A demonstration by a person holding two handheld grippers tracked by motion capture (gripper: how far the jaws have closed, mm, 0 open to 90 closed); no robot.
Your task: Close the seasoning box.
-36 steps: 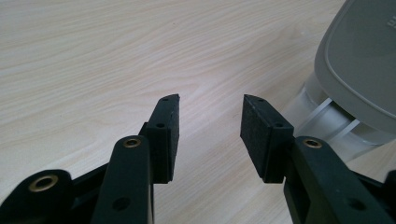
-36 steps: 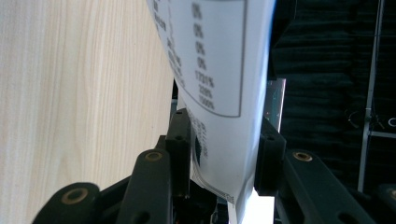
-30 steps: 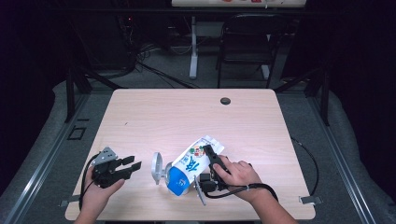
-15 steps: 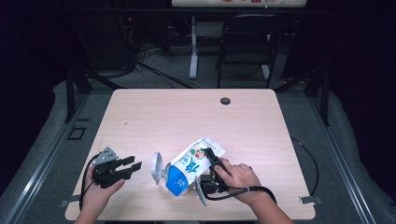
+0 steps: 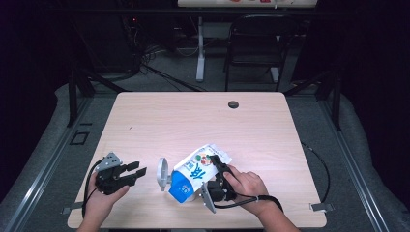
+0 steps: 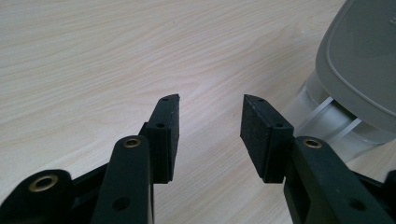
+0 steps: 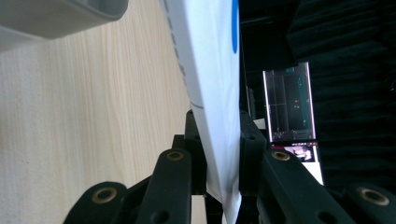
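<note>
A blue and white printed bag (image 5: 196,174) lies at the near middle of the table. A clear container with a grey lid (image 5: 162,173) sticks out of its left end. My right gripper (image 5: 212,166) comes in from the bag's right. Its jaws have just been closing, and in the right gripper view both pads press on the white bag (image 7: 210,70) between them, at my right gripper (image 7: 217,126). My left gripper (image 5: 138,169) rests to the left, open and empty. In the left gripper view, my left gripper (image 6: 210,105) points at the grey lid (image 6: 359,60) and clear container (image 6: 322,121).
The light wooden table (image 5: 193,121) has a black round hole (image 5: 233,104) near its far edge. Beyond it stand a dark chair (image 5: 251,43) and a table leg with cables on the floor. Metal rails run along both sides.
The right gripper's jaws have drawn in on the bag's edge. Both hands and the bag stay where they were.
</note>
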